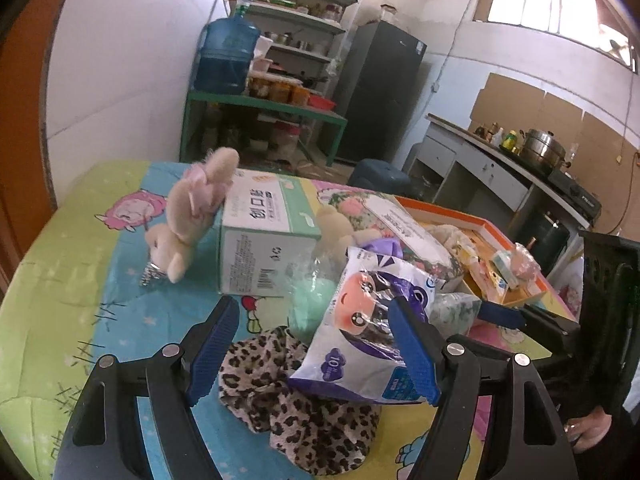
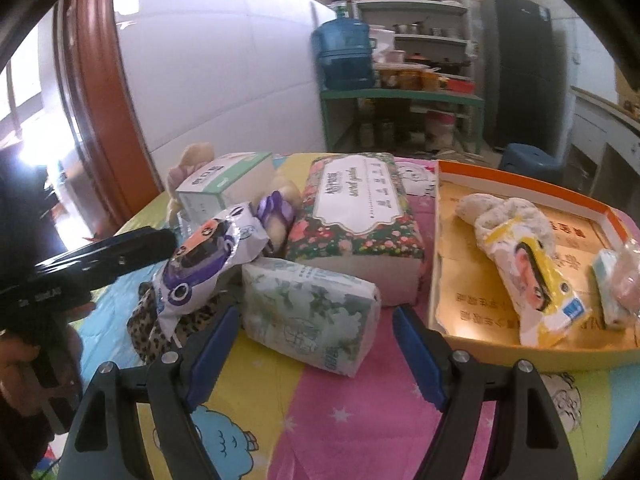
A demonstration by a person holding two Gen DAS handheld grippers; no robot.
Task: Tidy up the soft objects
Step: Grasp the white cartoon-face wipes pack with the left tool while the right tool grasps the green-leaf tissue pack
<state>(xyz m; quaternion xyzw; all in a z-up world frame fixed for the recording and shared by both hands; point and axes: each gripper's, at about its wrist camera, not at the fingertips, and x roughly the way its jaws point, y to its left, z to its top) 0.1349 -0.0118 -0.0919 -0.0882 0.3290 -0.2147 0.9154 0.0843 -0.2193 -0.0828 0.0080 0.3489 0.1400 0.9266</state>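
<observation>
- A plush bunny (image 1: 188, 216) leans on the left side of a white and green box (image 1: 260, 236) at the far left of the surface (image 1: 60, 280).
- The left gripper (image 1: 316, 348) is wide open and has hold of nothing.
- A leopard-print cloth (image 1: 296, 412) lies on the surface between and under its blue fingers (image 1: 212, 352).
- A purple and white pack with a cartoon car (image 1: 360, 332) lies tilted on that cloth, right by the gripper's right-hand finger; whether they touch cannot be told.
- In the right wrist view, that same pack leans up against the box, with the left gripper's black arm just beside it.
- A small tissue pack with pale green leaves (image 2: 308, 320) lies in front of a big flowery tissue pack (image 2: 356, 224) and touches it.
- The right gripper (image 2: 316, 352) is also wide open and holds nothing; the small leafy pack sits just ahead, between its finger tips but not pinched.
- To the right stands an open orange tray (image 2: 524, 184).
- Inside the tray lie a fluffy cream cloth (image 2: 516, 216), a yellow and white pack (image 2: 544, 304) on top of it, and a small clear bag (image 2: 624, 276) at the right edge.
</observation>
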